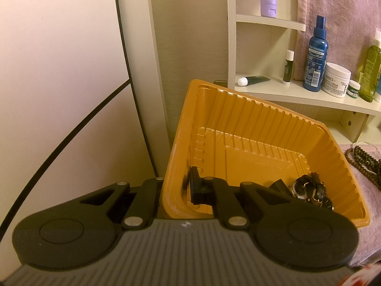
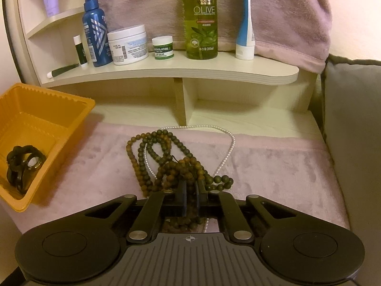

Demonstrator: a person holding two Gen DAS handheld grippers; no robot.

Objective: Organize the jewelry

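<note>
An orange plastic tray (image 1: 262, 124) stands tilted at the left edge of the pink cloth. My left gripper (image 1: 187, 184) is shut on its left wall, one finger (image 1: 196, 186) inside the tray and the other hidden outside. Several dark watches (image 1: 307, 189) lie in the tray's near right corner. In the right wrist view the tray (image 2: 71, 109) is at the left with the watches (image 2: 22, 164) inside. A heap of brown-green wooden beads (image 2: 166, 159) lies on the cloth, tangled with a pearl necklace (image 2: 229, 146). My right gripper (image 2: 190, 189) is shut on strands of the wooden beads.
A cream shelf (image 2: 181, 71) behind the cloth holds a blue spray bottle (image 2: 95, 31), a white cream jar (image 2: 127, 44), a small green-label jar (image 2: 163, 47), an olive bottle (image 2: 201, 19) and a blue-white tube (image 2: 245, 23). A grey cushion (image 2: 352, 124) stands at the right.
</note>
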